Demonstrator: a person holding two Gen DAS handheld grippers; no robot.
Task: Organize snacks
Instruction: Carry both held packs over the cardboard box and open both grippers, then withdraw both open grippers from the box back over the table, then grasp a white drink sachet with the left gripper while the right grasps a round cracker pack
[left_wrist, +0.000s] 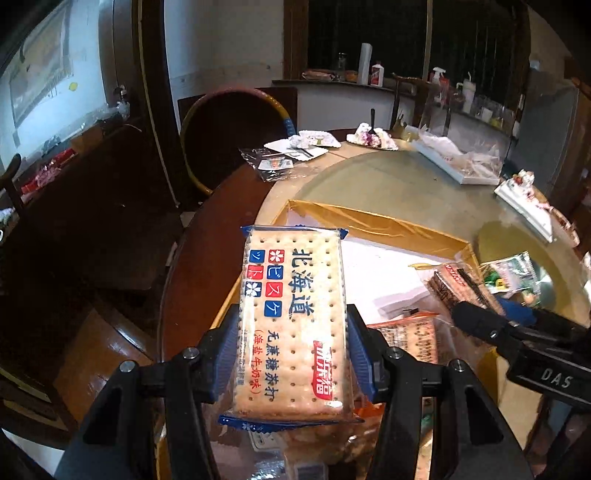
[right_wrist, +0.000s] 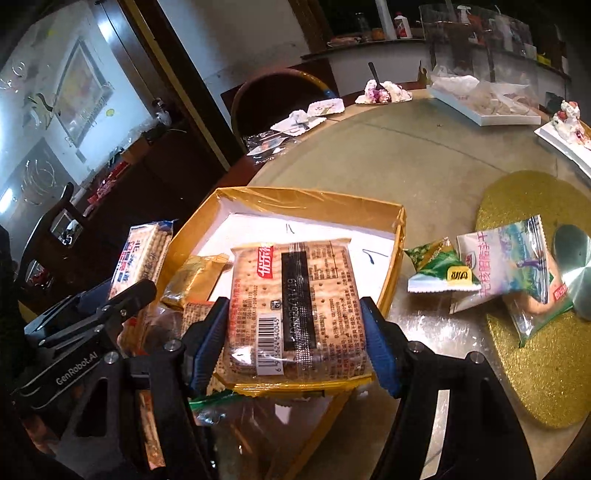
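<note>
The round table (right_wrist: 424, 177) fills the right half of both views; its glass top carries the gold-edged cardboard box (right_wrist: 397, 236), which sits centre frame in the right wrist view, open side up. Judgement: the box is the collecting bin, so I hold both packs above it to drop them in flat. Inside, against its white paper liner (right_wrist: 258, 229), I see a gold-wrapped snack (right_wrist: 192, 275) at the lower left of the box and more cracker wrappers beneath my fingers; how many lie there I cannot tell. My right gripper (right_wrist: 295, 325) pinches a clear-wrapped cracker pack (right_wrist: 295, 302) by its long sides, barcode side up, blue pads pressed to the wrapper, over the near wall of the box. My left gripper (left_wrist: 291, 354) likewise pinches the blue-trimmed soda cracker pack (left_wrist: 291, 317), label up, centre low in the left wrist view, over the box's near left corner. Side grips keep the packs level and uncrushed, I judge. Unsorted yet: a pale pink-and-blue packet (right_wrist: 506, 266) and a small green packet (right_wrist: 436, 269), right of the box, partly on the glittery gold mat (right_wrist: 535, 369).
</note>
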